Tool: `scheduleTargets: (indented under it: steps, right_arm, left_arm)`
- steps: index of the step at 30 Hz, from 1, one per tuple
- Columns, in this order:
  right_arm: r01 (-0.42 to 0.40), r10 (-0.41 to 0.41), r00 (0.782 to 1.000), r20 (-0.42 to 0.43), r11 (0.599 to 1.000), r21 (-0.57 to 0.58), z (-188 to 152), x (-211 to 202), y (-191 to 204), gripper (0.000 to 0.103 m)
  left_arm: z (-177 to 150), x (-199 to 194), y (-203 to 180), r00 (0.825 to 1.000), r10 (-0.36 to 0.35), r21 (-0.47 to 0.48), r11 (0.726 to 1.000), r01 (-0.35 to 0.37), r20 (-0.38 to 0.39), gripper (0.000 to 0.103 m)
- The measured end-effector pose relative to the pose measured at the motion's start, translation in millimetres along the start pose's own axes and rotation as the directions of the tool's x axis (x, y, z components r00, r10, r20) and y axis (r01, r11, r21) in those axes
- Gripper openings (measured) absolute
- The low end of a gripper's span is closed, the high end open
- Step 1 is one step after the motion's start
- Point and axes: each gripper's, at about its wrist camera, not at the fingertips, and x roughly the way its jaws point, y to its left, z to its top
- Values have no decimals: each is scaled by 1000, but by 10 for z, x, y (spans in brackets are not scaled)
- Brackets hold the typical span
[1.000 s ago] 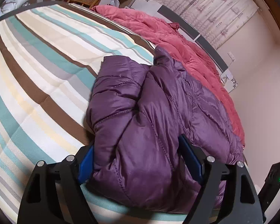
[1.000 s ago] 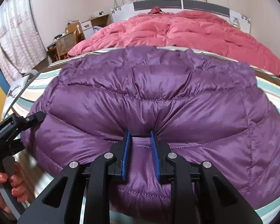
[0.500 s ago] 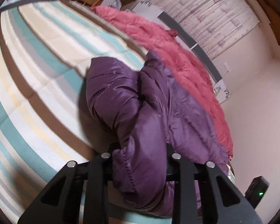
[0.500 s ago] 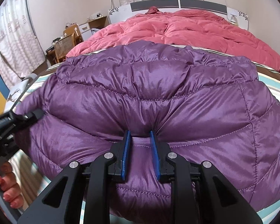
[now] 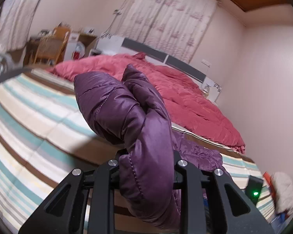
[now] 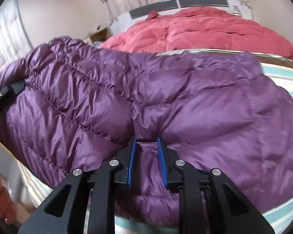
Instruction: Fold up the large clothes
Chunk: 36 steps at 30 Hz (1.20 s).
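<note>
A purple puffer jacket (image 6: 166, 97) lies on the striped bed sheet (image 5: 29, 120). My left gripper (image 5: 146, 165) is shut on a thick fold of the jacket (image 5: 138, 128) and holds that end raised above the sheet. My right gripper (image 6: 146, 152) is shut on the jacket's near edge, a pinch of purple fabric between the blue pads (image 6: 131, 161). The left gripper's tip shows at the far left of the right wrist view (image 6: 13, 88), buried in the raised jacket end.
A red quilt (image 5: 185, 97) is heaped across the far side of the bed by the headboard (image 5: 166, 58). A wicker chair (image 5: 48, 48) and a desk stand at the back left. Curtains (image 5: 166, 15) hang behind.
My left gripper closed on the jacket's end and has lifted it off the sheet. The jacket's left side has risen and tilted in the right wrist view. My right gripper stays shut on the edge.
</note>
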Motion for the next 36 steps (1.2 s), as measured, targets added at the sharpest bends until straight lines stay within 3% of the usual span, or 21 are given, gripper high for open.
scheduleTargets:
  steps: [4, 8, 13, 17, 27, 31, 36]
  right_arm:
    - [92, -96, 993, 73, 994, 51, -16, -314, -295, 22]
    - [224, -235, 970, 64, 964, 141, -30, -494, -725, 22]
    - [216, -242, 968, 68, 939, 269, -73, -645, -1162, 22]
    - [243, -275, 958, 77, 926, 290, -98, -729, -1305, 22]
    - [330, -374, 926, 50, 867, 373, -233, -887, -1734, 22]
    - [344, -392, 919, 41, 850, 399, -283, -947, -1866, 22]
    - [351, -405, 914, 41, 835, 424, -334, -1036, -1976, 22]
  left_arm:
    - [14, -75, -199, 1000, -1, 91, 996, -1, 22, 23]
    - [7, -124, -461, 999, -22, 187, 982, 15, 37, 23]
    - [-4, -134, -772, 998, -53, 282, 959, 41, 35, 23]
    - [-53, -106, -1068, 997, -79, 361, 930, 67, 21, 24]
    - [-420, 50, -1794, 985, -151, 532, 829, 175, -89, 24]
    - [-592, 182, -2014, 976, -152, 556, 803, 213, -154, 24]
    - [-895, 323, -2284, 969, -129, 634, 736, 236, -211, 24]
